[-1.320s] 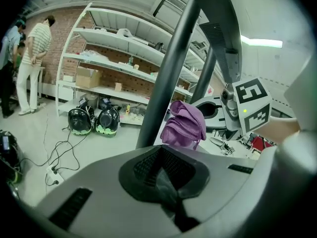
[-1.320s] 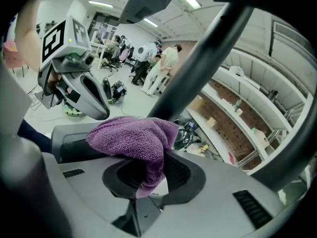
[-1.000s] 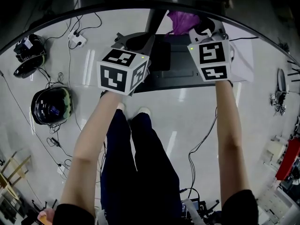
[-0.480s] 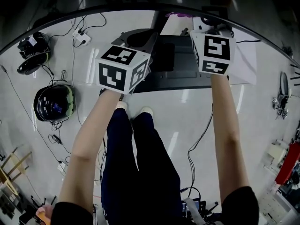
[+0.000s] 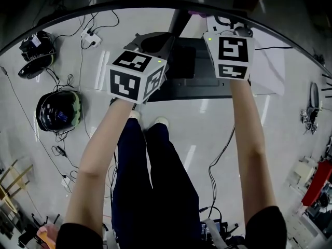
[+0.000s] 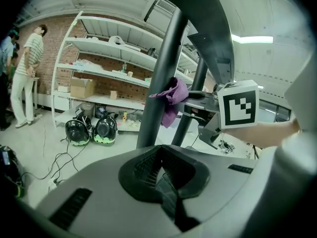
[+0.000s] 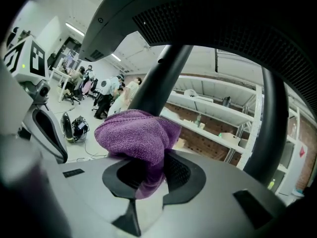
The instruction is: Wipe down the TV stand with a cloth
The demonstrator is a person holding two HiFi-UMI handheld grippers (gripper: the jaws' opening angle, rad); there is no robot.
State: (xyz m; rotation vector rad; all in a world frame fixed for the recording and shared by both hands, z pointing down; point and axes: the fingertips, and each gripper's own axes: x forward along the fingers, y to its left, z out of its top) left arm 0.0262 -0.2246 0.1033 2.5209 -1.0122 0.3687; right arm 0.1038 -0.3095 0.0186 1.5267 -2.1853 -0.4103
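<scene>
Right gripper, jaws clamping a bunched purple cloth, is pressing it against the dark slanted post of the TV stand, above the stand's black base. Left gripper, jaws together on nothing, is hovering just beside that post. Risk: only a fold is being pinched, so friction along the post may be tugging the cloth free; a cable is trailing near the person's feet.

A black helmet with green trim lies on the pale floor among loose cables, near a white power strip. Metal shelves against a brick wall carry a cardboard box. Two more helmets sit below, and a person stands nearby.
</scene>
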